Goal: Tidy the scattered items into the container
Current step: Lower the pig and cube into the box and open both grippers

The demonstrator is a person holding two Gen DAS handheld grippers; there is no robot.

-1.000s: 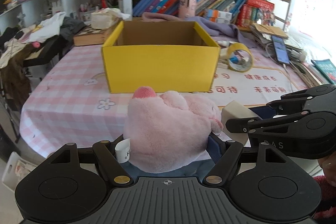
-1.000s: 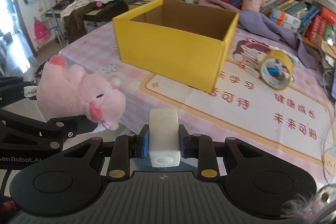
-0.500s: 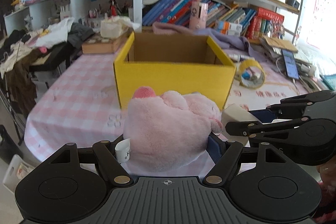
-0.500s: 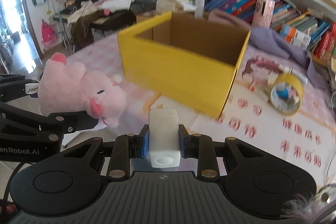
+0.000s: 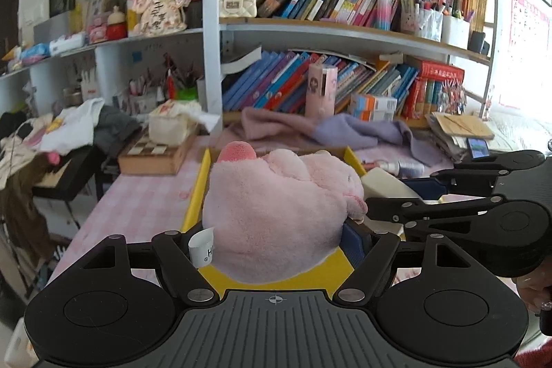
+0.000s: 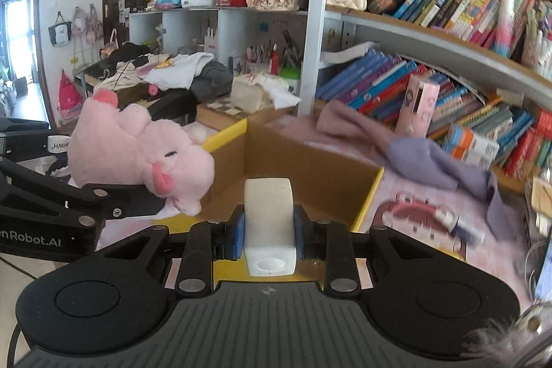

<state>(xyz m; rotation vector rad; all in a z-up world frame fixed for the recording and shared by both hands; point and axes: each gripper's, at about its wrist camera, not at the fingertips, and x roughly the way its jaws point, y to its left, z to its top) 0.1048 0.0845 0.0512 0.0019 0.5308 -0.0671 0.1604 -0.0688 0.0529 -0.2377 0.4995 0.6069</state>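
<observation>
The yellow cardboard box [image 6: 307, 161], the container of the task, stands open-topped on the pink checked tablecloth [image 5: 138, 199] directly ahead of both grippers, its brown inside visible past the near rim in the right wrist view. A pink plush pig [image 5: 279, 212] is clamped in the left gripper [image 5: 276, 240], the jaws pressed into its soft body so that it bulges above them, and it hangs over the near yellow wall. A white rounded block [image 6: 269, 223] is pinched between the blue pads of the right gripper [image 6: 269, 230], whose jaws are drawn narrow on it; it too sits at the near rim. The step in hand is judged to be the carry over the opening, with release not yet due. It would be done well if both loads were brought fully past the near wall before any jaw is parted (the pig is bulky and could catch on the rim or roll outward if let go at the edge). The block should be lowered into the box rather than dropped, since it looks hard and might bounce. The two grippers are just beside each other, so the releases are best made apart.
</observation>
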